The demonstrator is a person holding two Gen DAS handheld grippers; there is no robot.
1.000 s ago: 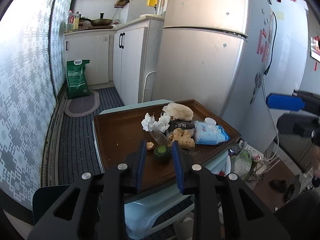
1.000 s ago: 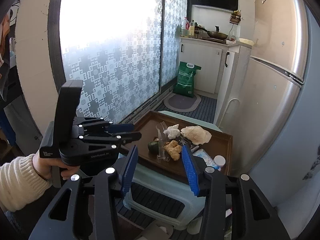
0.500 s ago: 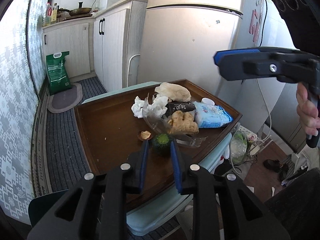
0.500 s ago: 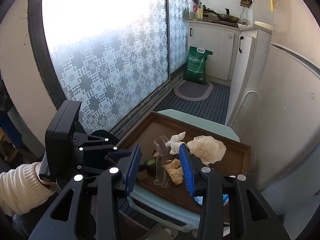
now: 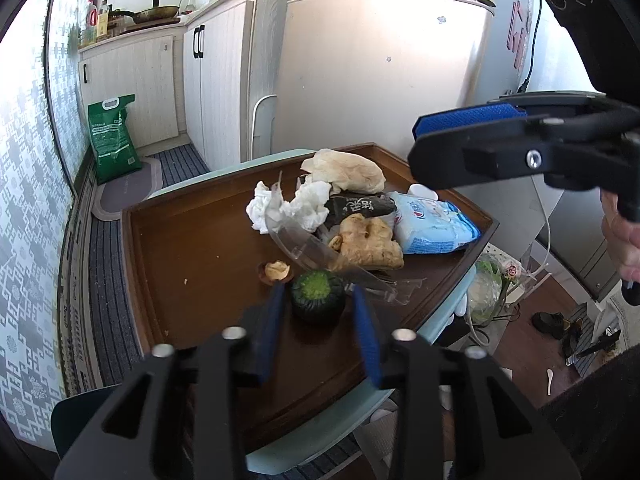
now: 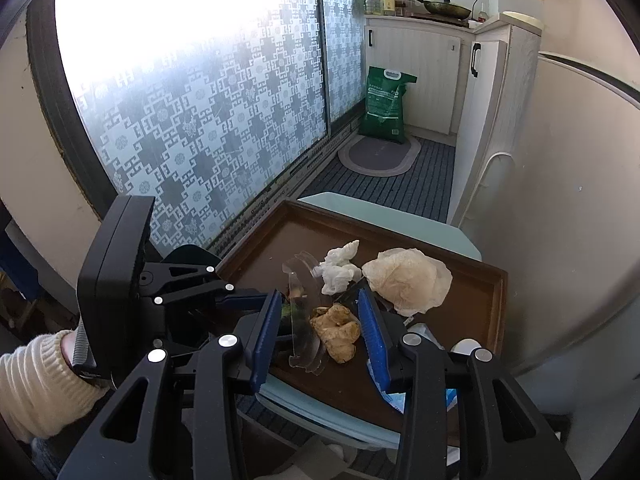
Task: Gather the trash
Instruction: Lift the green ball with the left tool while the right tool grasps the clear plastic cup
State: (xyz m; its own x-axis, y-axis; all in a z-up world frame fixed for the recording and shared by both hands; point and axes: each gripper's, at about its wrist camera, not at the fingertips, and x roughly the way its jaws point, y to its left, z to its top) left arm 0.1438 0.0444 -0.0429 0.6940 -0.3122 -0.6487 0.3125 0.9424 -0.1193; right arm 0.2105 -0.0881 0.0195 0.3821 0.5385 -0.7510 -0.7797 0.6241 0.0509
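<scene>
**Trash sitting between two open grippers**

Trash is lying in a loose pile on the brown tray, ahead of both grippers. The left gripper is hovering low over the tray with its jaws parted, and a dark green round piece is sitting between the two blue pads, apart from both as far as the view shows. Just ahead and to the left of that gripper's left finger, a small brown shell is resting on the tray. Beyond its fingertips, crushed clear plastic is leaning against a ginger root; farther ahead, crumpled white tissue, a dark wrapper and a pale crumpled bag are lying together. Ahead and to the right, a blue-and-white packet is lying near the tray's edge.

The right gripper is also standing open, holding nothing, and is hanging above the pile; in its own view the ginger root and clear plastic are showing between its fingers, with the tissue and pale bag beyond the tips. To its left, the left gripper's body is reaching in toward the tray.
</scene>
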